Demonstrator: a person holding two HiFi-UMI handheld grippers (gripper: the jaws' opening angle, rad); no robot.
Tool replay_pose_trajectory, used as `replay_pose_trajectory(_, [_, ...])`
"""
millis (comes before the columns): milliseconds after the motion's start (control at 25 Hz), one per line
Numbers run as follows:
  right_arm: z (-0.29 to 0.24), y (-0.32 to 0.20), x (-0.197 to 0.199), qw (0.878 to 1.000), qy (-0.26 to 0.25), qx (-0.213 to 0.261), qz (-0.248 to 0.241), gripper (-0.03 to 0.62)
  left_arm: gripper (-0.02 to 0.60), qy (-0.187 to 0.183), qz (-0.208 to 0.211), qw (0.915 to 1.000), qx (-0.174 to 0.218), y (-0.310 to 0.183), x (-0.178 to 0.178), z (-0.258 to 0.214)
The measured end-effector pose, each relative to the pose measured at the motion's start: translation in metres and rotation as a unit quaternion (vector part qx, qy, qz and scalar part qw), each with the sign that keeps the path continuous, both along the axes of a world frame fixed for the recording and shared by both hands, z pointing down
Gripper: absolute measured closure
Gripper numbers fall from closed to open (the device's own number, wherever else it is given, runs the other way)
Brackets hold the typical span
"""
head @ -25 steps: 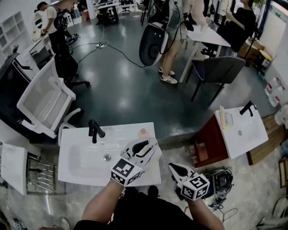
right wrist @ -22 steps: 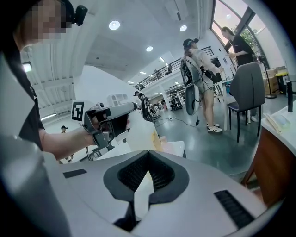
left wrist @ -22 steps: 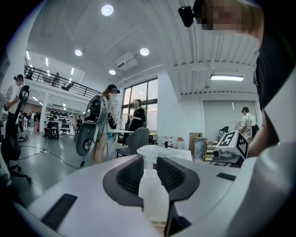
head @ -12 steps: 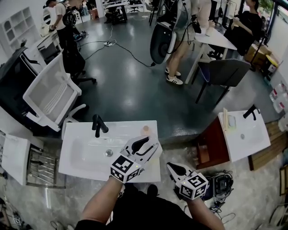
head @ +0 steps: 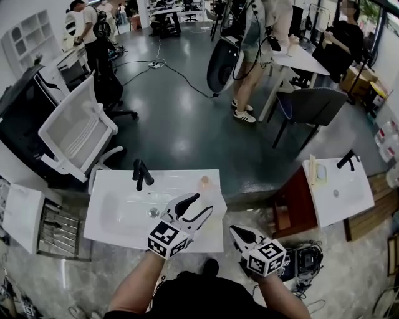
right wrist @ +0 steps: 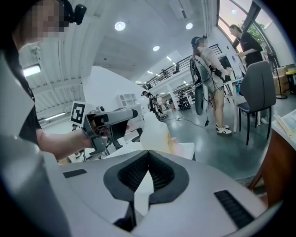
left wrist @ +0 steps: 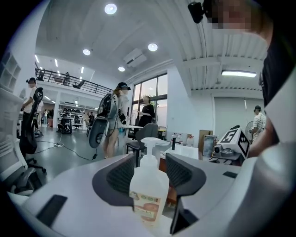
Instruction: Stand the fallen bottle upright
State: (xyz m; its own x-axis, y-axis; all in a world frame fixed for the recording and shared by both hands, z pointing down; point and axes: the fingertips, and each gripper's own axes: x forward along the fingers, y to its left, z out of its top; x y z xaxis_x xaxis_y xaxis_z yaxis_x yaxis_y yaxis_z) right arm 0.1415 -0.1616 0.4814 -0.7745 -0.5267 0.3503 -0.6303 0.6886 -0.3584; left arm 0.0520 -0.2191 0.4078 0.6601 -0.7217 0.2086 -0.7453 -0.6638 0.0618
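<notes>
Round ceiling lights (left wrist: 110, 8) are brightly lighting the room, and the dark floor (head: 181, 134) is reflecting soft glare. Fisheye distortion is bending edges and blackening the gripper views' corners; nearest surfaces are blurring.

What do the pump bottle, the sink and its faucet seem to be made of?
Pump bottle: probably whitish, translucent plastic with a smooth sheen. It has a paper-like label on the front.
Sink: glossy white, likely ceramic, judging by the soft reflections in the basin.
Faucet: matte black, perhaps coated metal, but too small to confirm.
</notes>
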Motion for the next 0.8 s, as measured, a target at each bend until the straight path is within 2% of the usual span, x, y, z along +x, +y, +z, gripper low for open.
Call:
replay_pose_trajectory(280, [-0.003, 0.025, -0.045, 0.999, 0.016, 0.018, -0.028, 0.580, 0.372, 0.002, -0.054, 0.9985, 0.002, 0.038, -0.057, -0.002])
replay_pose_trajectory(400, [-0.008, 0.045, -0.068, 0.999, 0.020, 0.023, -0.034, 0.580, 0.409, -0.004, -0.072, 0.9974, -0.005, 0.068, -0.085, 0.004])
replay_pose_trajectory(640, [-0.012, 0.098, -0.127, 0.998, 0.027, 0.032, -0.047, 0.580, 0.483, -0.040, -0.119, 0.9918, -0.024, 0.142, -0.151, 0.022])
replay_pose_trajectory(720, [-0.016, 0.117, -0.144, 0.998, 0.026, 0.042, -0.050, 0.580, 0.499, -0.032, -0.144, 0.9882, -0.040, 0.166, -0.174, 0.027])
replay_pose_trajectory(800, [-0.021, 0.135, -0.158, 0.997, 0.025, 0.052, -0.055, 0.580, 0.507, -0.006, -0.166, 0.9847, -0.053, 0.188, -0.193, 0.031])
